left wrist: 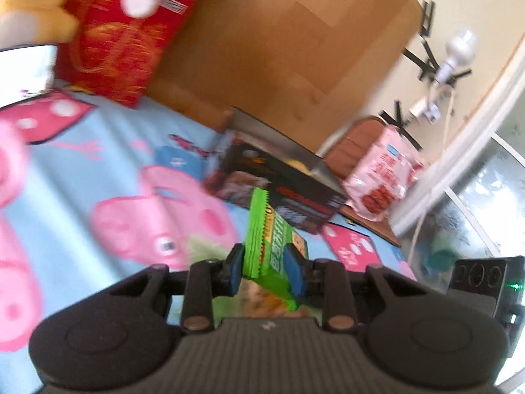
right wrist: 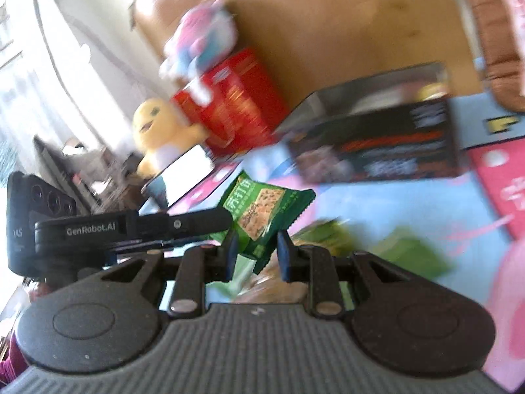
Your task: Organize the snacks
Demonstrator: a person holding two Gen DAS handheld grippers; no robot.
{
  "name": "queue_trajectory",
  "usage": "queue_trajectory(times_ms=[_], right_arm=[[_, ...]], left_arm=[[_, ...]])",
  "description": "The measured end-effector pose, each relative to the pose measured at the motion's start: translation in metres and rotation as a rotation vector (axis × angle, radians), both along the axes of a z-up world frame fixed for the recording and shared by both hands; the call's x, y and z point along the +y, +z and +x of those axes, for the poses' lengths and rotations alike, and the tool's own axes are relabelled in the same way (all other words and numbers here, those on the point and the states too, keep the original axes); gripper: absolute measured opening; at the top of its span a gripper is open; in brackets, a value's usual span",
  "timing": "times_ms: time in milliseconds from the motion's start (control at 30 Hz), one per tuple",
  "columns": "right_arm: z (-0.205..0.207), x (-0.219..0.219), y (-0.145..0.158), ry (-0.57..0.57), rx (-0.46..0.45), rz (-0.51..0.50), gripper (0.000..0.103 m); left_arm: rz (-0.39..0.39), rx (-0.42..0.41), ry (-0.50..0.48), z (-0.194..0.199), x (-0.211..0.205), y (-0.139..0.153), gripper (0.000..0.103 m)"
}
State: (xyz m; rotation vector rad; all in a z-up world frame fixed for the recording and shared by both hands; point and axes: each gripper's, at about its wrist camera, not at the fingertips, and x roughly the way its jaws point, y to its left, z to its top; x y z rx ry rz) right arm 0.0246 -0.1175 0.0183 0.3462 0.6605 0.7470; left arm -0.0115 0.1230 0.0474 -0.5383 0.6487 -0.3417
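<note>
The cartoon-print blue and pink sheet (left wrist: 108, 151) fills most of both views, with a brown wooden headboard (left wrist: 279, 49) across the top. A red snack box (left wrist: 121, 46) stands upper left in the left wrist view with a yellow plush toy (left wrist: 32, 10) against it, and an open black box (left wrist: 279, 184) sits near the frame's centre; something yellow shows inside it, too blurred to name. A pink snack bag (left wrist: 384, 170) lies at centre right, beyond that box. More green packets (right wrist: 413, 256) lie loose at lower right of the right wrist view. The left gripper (left wrist: 267, 267) is closed on a bright green packet (left wrist: 265, 239), low centre. The right gripper (right wrist: 254, 251) pinches a dark green cracker packet (right wrist: 262, 213), also low centre. Judging by this, sorting is under way: two packets are lifted, neither is in the black box, and several remain loose.
</note>
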Motion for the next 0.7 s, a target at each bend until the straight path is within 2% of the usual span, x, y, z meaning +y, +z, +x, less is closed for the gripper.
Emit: queue_trajectory(times_ms=[167,267,367,433,500,600,700], right_arm=[[-0.004,0.051,-0.012,0.106,0.034,-0.044,0.031],[-0.002,0.078,-0.022,0.150,0.036,-0.096,0.035],[-0.009,0.082,-0.022,0.150,-0.007,-0.149,0.034],[-0.014,0.071,-0.022,0.138,-0.016,-0.163,0.034],[-0.016,0.056,-0.027,0.107,-0.008,-0.186,0.030],[-0.018,0.029,-0.034,0.032,0.033,-0.213,0.005],[-0.018,0.006,-0.034,-0.045,0.058,-0.200,0.004]], left_arm=[[0.014,0.004,0.105,-0.011,0.031,-0.012,0.027],[-0.004,0.069,0.171,0.000,0.047,-0.031,0.030],[-0.051,0.107,0.185,0.006,0.054,-0.048,0.034],[-0.052,0.095,0.184,0.007,0.054,-0.050,0.034],[-0.039,0.088,0.188,0.009,0.051,-0.049,0.034],[-0.040,0.088,0.202,0.011,0.051,-0.050,0.034],[-0.062,0.074,0.221,0.004,0.057,-0.045,0.034]])
